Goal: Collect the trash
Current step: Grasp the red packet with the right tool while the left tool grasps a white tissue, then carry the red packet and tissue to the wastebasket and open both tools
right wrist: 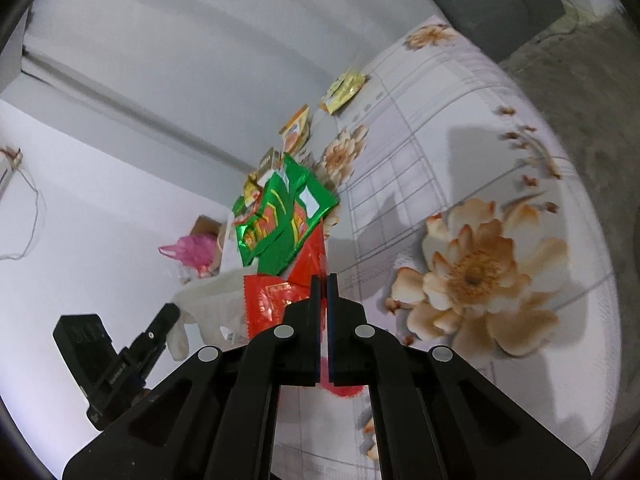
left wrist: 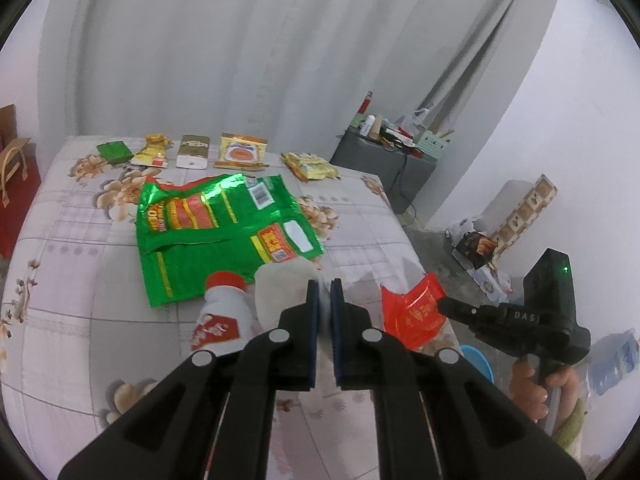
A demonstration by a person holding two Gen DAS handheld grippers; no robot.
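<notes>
The middle of the tabletop [left wrist: 60,240] was taken by a big green wrapper [left wrist: 216,236] lying flat, with a white bottle [left wrist: 222,312] on its side at the wrapper's near edge. Along the far edge a row of small packets [left wrist: 240,152] ran almost from corner to corner, leaving only a narrow strip before the curtain [left wrist: 240,40]. The left edge and the near left corner lay bare. At the right edge the right tongs [left wrist: 442,302], pinching a red wrapper [left wrist: 412,312], blocked the way. Beyond the far right corner stood a cluttered grey cabinet [left wrist: 380,160].
</notes>
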